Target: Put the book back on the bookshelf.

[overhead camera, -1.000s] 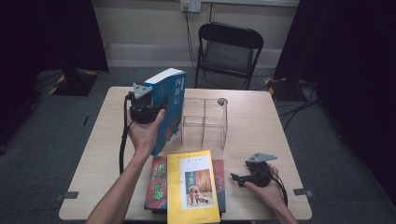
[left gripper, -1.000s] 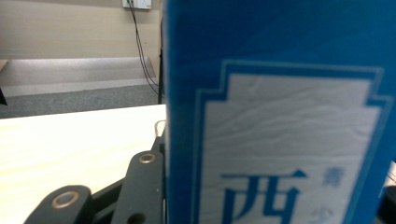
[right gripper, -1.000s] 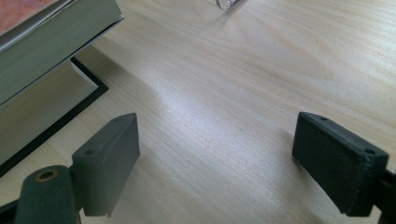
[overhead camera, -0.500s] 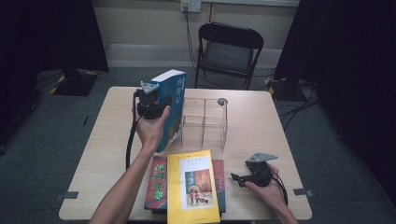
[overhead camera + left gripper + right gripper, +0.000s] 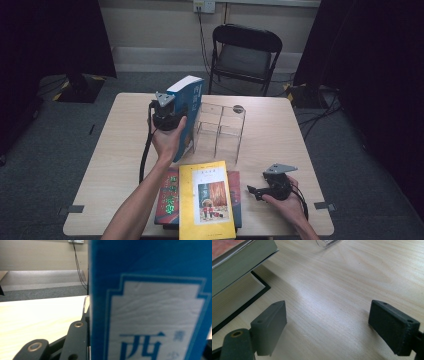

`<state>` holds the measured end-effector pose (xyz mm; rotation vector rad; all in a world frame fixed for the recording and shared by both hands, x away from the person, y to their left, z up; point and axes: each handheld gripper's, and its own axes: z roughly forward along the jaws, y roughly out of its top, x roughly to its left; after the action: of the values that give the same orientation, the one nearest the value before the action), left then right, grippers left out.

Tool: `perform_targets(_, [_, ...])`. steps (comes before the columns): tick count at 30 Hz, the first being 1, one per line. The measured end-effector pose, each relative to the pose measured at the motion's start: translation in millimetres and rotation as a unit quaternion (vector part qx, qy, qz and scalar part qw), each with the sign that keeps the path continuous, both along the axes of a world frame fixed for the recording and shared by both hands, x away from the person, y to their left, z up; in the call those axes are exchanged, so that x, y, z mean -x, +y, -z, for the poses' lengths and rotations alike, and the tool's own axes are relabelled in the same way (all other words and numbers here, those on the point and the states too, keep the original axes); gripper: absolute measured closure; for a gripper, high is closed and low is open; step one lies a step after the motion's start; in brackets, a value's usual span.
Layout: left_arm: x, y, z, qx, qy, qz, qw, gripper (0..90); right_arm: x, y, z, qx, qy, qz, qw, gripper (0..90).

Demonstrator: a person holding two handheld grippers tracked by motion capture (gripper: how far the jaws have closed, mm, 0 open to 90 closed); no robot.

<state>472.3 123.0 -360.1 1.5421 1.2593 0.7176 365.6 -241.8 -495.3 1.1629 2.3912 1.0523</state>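
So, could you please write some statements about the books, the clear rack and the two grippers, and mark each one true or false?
1. The left gripper holds the blue book upright. True.
2. The right gripper grips the yellow book. False: its jaws are open over bare table.
3. The yellow book lies on top of a stack. True.
4. The clear rack already holds two books. False: it is empty.

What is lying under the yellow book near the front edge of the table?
Under the yellow book lies a red book, sticking out on both sides. A darker cover shows below that. Their covered middles cannot be seen.
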Motion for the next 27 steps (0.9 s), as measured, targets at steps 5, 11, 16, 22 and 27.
perform_targets(5, [3.9,8.5,2.7,0.011,0.001,0.013,0.9999,61.4,0.2,0.4,0.3,0.002,-0.002,-0.001,1.0,14.7])
perform_targets(11, [17.4,22.6,10.2,0.0,0.002,0.016,0.9999,60.9,1.6,1.6,1.5,0.009,-0.011,-0.003,0.9999,14.7])
perform_targets(16, [29.7,33.4,16.6,-0.001,0.002,0.021,0.9998,60.8,3.7,3.5,2.9,0.02,-0.022,-0.004,0.9996,14.1])
perform_targets(22, [38.4,37.8,19.9,0.002,-0.003,0.027,0.9996,60.1,4.7,3.6,4.1,0.016,-0.027,-0.002,0.9995,13.6])
perform_targets(27, [43.0,43.6,17.8,-0.001,0.002,0.036,0.9993,59.6,4.8,3.7,4.3,0.016,-0.028,-0.001,0.9995,13.6])
